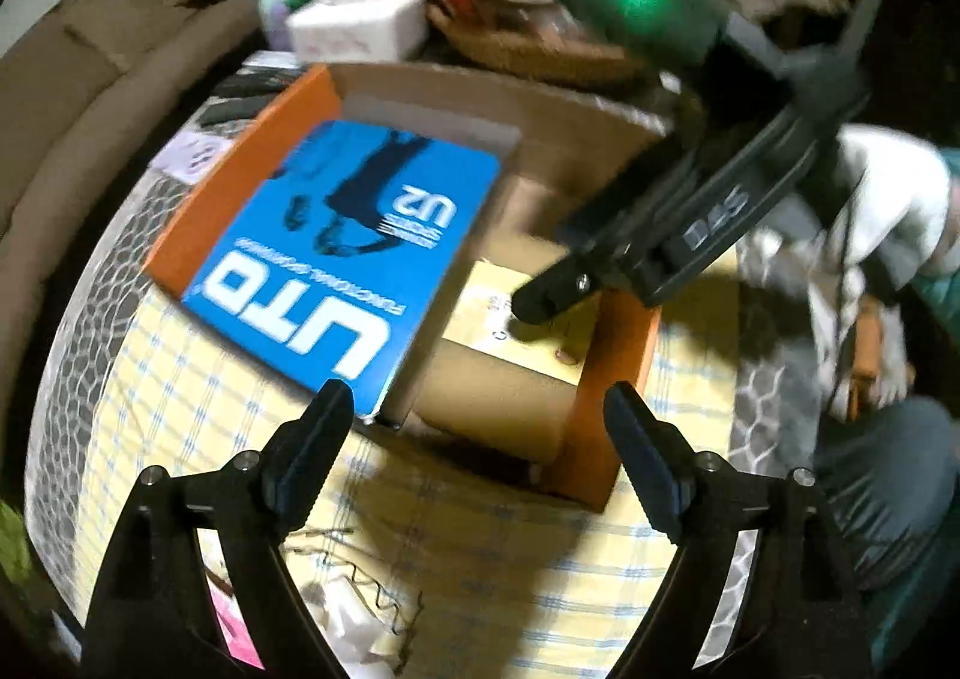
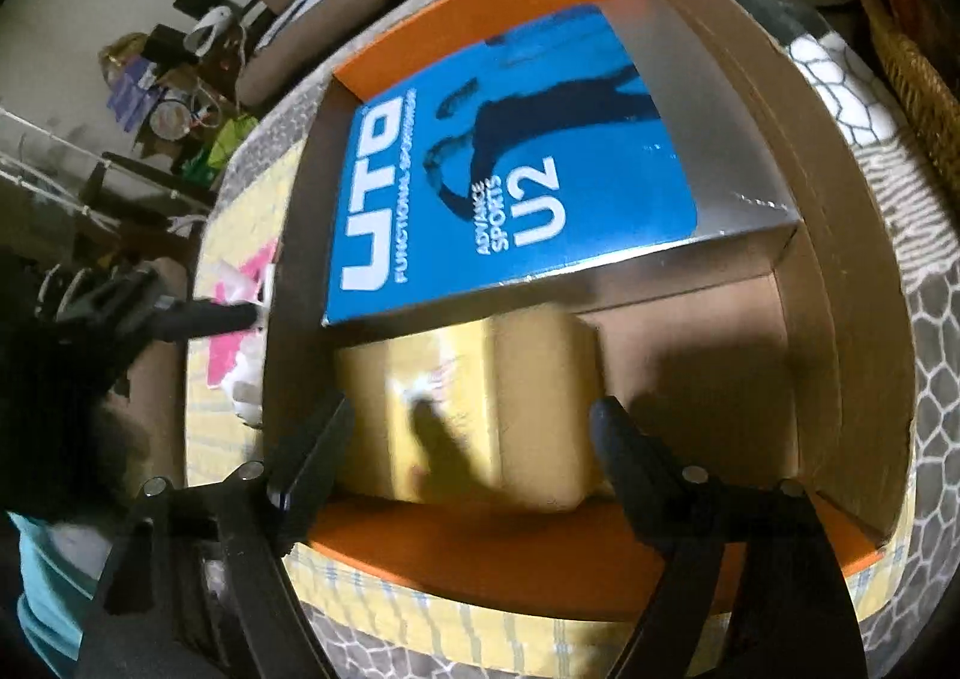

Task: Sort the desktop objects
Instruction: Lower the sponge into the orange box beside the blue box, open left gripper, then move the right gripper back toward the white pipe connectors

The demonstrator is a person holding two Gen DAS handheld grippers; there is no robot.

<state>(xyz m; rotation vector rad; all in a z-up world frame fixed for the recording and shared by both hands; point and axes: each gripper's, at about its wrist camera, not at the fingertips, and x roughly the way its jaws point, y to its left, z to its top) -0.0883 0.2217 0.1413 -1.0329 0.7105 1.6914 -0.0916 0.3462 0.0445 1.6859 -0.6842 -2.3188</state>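
An open cardboard box with orange outer walls (image 1: 240,181) (image 2: 540,553) sits on the table. Inside it a blue UTO carton (image 1: 336,259) (image 2: 510,169) leans over a smaller yellow box (image 1: 510,331) (image 2: 528,397). My right gripper (image 2: 471,412) hangs open just above the yellow box, its fingers spread to either side of it and its shadow on the lid. In the left wrist view my right gripper (image 1: 540,298) reaches in from the right, one fingertip close to the box top. My left gripper (image 1: 477,400) is open over the carton's near corner, holding nothing.
The table has a yellow checked cloth (image 1: 480,559) over a grey honeycomb cover. A white tissue box (image 1: 360,28) and a wicker basket (image 1: 528,49) with clutter stand behind the box. A pink packet (image 1: 234,631) lies near the left gripper. A brown sofa (image 1: 90,79) runs along the left.
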